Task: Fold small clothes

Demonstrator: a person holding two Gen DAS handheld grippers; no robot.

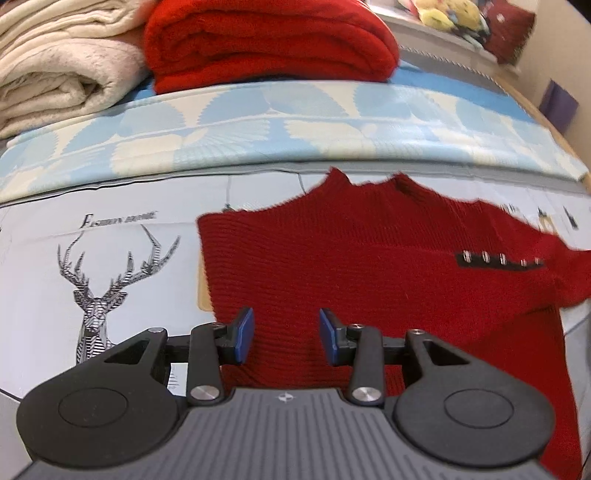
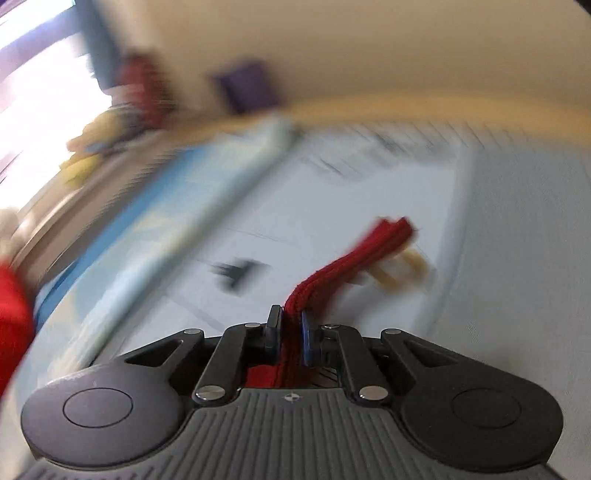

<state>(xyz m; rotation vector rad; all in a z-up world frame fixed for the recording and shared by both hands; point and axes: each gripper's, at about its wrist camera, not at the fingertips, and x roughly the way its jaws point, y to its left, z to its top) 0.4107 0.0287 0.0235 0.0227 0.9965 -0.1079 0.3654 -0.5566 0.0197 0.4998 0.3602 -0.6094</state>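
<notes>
A small dark red knit sweater [image 1: 351, 254] lies spread on the pale printed bed sheet [image 1: 110, 206], neck toward the far side, with a black strip of metal rings [image 1: 498, 260] on its right shoulder. My left gripper [image 1: 286, 332] is open just above the sweater's body, near its left edge, holding nothing. In the blurred right wrist view my right gripper [image 2: 291, 325] is shut on a folded edge of the red sweater [image 2: 354, 254], lifted above the sheet [image 2: 369, 192].
A folded bright red blanket [image 1: 266, 40] and a folded cream blanket [image 1: 55, 62] sit on a blue patterned mat [image 1: 295, 122] at the far side. Stuffed toys [image 1: 450, 14] and a purple box [image 1: 557, 103] lie by the wall.
</notes>
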